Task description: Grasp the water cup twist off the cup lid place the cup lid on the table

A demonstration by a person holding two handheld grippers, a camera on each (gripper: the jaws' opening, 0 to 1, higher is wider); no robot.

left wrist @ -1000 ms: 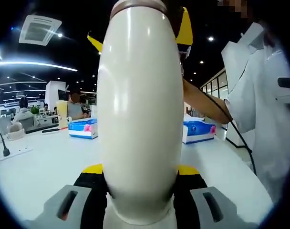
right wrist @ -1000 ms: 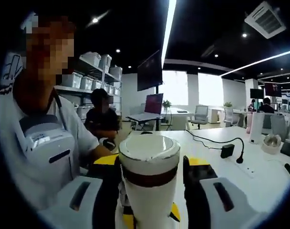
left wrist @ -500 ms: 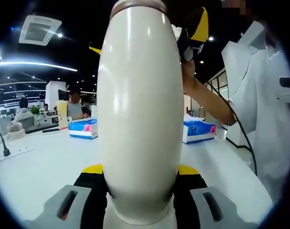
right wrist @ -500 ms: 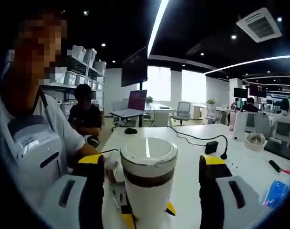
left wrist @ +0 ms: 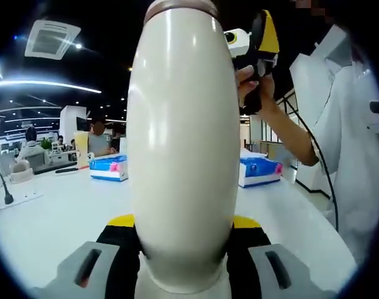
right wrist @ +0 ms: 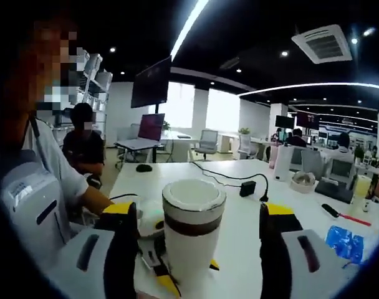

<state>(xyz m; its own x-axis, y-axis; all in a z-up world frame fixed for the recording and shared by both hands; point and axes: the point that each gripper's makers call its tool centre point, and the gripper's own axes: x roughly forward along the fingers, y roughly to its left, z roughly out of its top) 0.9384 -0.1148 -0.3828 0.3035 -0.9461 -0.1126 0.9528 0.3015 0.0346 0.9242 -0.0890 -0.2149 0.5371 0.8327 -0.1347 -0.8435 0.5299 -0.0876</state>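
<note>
So in the left gripper view, my left gripper point(left wrist: 184, 249) was clamped on the cream water cup point(left wrist: 183, 143) filling the frame's centre. In the right gripper view, my right gripper point(right wrist: 199, 230) had its jaws apart around the cup lid point(right wrist: 194, 198), low centre.

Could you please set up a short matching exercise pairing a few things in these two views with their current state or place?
Things:
1. cream water cup
2. left gripper
3. right gripper
4. blue tissue box

States or places:
A. lying on the white table, behind the cup
B. jaws apart, either side of the lid
C. upright, brown band under its lid
D. shut around the cup's body

Pairs: 1-C, 2-D, 3-B, 4-A
</note>
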